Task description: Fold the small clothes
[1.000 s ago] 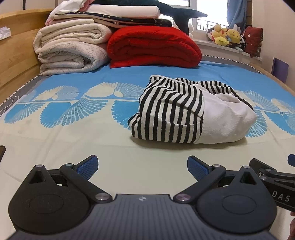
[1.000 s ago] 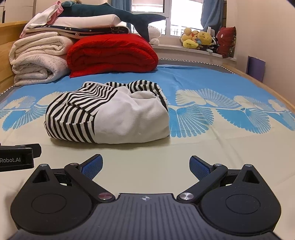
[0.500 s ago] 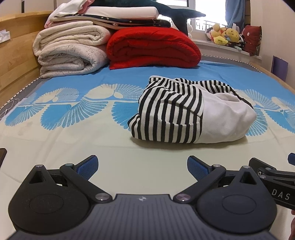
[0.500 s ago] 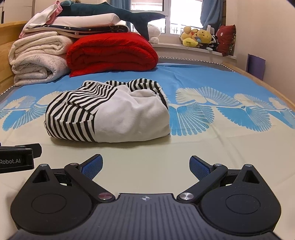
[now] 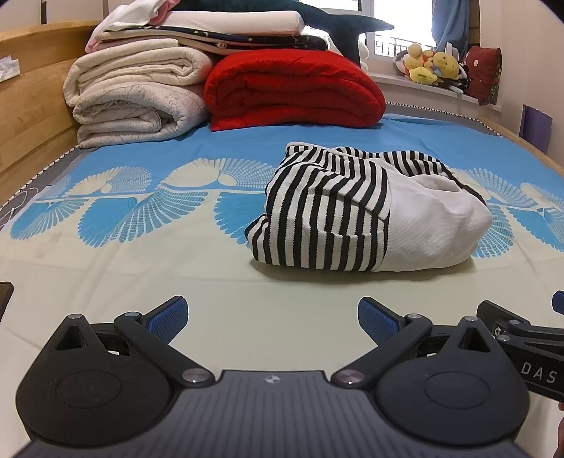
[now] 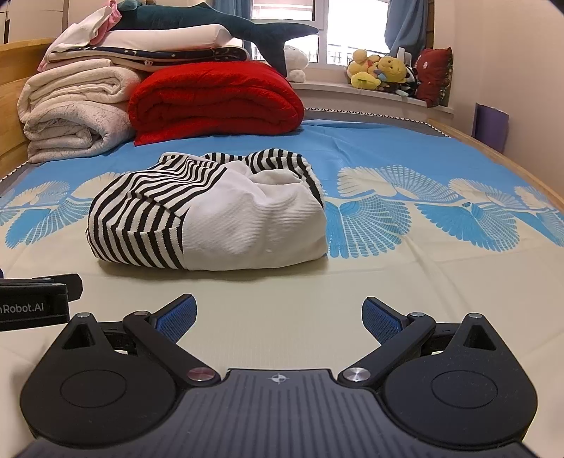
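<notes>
Two grippers sit low over the bed sheet (image 5: 105, 274), side by side, neither touching cloth. Left gripper (image 5: 271, 315): blue-padded fingers (image 5: 169, 317) spread wide, nothing between them, only bare cream sheet ahead. Right gripper (image 6: 280, 313): fingers (image 6: 382, 319) likewise spread wide and holding nothing. The body of each shows at the edge of the other's view.

Striped garment (image 5: 356, 218) lies bundled on the sheet in front of both grippers, well apart from the fingertips. From the left wrist view it sits ahead and to the right; from the right wrist view (image 6: 208, 218) ahead and to the left. Black-and-white striped part on its left side, plain white part on its right, striped cloth also showing behind the white. Bundle is rounded and lumpy, not flat.

Far end of bed: red quilt (image 5: 292, 91) folded, touching a stack of cream blankets (image 5: 137, 95) to its left. Plush shark (image 6: 215, 23) lies across the top of the stack. Stuffed toys (image 6: 380, 72) on the window sill.
</notes>
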A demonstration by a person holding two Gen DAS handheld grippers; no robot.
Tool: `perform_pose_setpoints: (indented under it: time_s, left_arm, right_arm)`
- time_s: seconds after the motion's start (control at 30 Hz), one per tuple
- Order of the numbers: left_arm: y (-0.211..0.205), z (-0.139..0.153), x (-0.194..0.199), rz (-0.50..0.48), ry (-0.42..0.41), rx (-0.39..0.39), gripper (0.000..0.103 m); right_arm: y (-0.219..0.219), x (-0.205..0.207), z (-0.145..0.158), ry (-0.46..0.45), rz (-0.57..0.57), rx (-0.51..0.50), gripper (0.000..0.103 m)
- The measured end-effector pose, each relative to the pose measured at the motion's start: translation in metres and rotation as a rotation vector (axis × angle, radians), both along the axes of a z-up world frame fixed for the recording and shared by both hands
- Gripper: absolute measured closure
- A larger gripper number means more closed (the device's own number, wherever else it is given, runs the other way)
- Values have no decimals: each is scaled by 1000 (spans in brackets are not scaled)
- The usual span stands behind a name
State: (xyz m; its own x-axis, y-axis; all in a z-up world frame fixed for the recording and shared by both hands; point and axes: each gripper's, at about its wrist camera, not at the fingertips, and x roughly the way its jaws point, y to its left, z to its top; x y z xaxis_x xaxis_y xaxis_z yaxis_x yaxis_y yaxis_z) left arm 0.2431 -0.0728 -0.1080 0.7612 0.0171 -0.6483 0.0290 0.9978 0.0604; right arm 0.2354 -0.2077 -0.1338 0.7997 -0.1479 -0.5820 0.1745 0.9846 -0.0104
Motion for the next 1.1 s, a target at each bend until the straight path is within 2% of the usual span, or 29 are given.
perform_pose_setpoints:
  time_s: [1.1]
  left_arm:
    - [2,-3,-1,-9,4,15,0]
  right_arm:
    - [-2,-1,-1,7,18,3,3]
